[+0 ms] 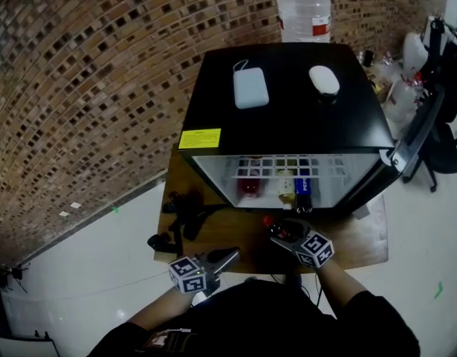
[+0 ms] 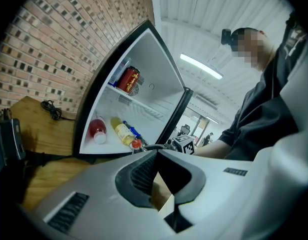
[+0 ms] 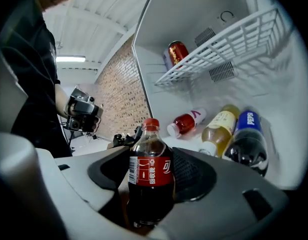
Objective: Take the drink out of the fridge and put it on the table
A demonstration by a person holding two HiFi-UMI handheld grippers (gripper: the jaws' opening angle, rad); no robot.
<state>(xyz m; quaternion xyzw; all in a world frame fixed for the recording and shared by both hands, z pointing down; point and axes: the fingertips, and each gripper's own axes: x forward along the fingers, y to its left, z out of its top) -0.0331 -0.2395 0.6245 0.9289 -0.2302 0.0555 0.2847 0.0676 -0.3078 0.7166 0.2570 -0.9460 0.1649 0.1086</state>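
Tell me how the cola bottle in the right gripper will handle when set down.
The cola bottle looks nearly full, so probably heavy for its size. Tall and narrow, it may tip if the right gripper lets go while it leans. Its smooth round sides could slip, and it would likely roll if toppled.
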